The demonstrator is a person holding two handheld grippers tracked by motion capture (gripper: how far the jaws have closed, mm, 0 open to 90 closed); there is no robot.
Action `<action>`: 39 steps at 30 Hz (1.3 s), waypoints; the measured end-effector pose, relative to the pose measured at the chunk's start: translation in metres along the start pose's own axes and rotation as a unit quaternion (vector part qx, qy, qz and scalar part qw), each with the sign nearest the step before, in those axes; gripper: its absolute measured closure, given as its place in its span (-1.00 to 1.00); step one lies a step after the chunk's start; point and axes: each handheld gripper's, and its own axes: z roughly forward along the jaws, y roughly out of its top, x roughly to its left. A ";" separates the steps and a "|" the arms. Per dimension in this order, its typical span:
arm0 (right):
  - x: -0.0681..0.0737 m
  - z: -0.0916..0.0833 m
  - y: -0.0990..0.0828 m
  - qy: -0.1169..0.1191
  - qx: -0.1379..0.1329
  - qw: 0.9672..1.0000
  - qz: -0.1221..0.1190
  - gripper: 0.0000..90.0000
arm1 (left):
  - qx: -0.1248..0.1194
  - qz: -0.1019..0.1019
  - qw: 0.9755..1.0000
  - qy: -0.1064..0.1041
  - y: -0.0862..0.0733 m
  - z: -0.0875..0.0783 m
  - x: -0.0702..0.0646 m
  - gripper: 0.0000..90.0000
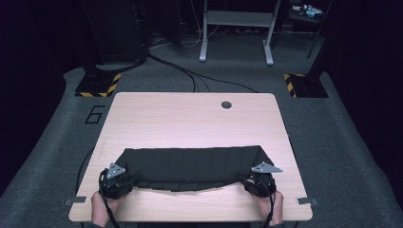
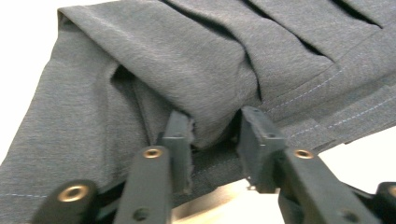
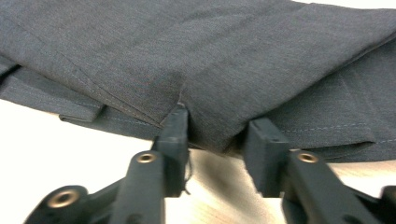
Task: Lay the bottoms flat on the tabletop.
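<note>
Both hand-held grippers (image 1: pixel 119 176) (image 1: pixel 259 176) pinch a dark pleated cloth (image 1: pixel 190 166) on the wooden table (image 1: pixel 190 118).

Hands (image 1: pixel 100 209) cut off at bottom edge, skirt's (image 1: pixel 190 166) near corners hidden under tongs (image 1: pixel 124 179)

Black left gripper (image 1: pixel 124 181), brass screws, grey three-cornered plate (image 1: pixel 116 170)

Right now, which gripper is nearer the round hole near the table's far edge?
Right. The right gripper grips the pleated dark cloth at its near right corner, nearly straight below the hole; the left gripper holds the near left corner, farther across.
</note>
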 end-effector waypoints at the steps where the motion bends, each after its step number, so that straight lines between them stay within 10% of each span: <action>1: 0.001 0.000 0.000 -0.002 -0.001 1.000 0.000 0.51 | 0.005 0.003 1.000 -0.001 0.001 -0.001 0.001 0.61; 20: -0.001 -0.011 0.011 -0.006 -0.032 0.999 -0.008 0.66 | -0.025 0.016 1.000 -0.001 0.013 -0.010 0.005 0.84; 39: -0.009 -0.018 0.066 -0.021 -0.064 0.998 -0.007 0.74 | -0.044 0.031 0.998 -0.014 0.062 -0.015 0.020 0.85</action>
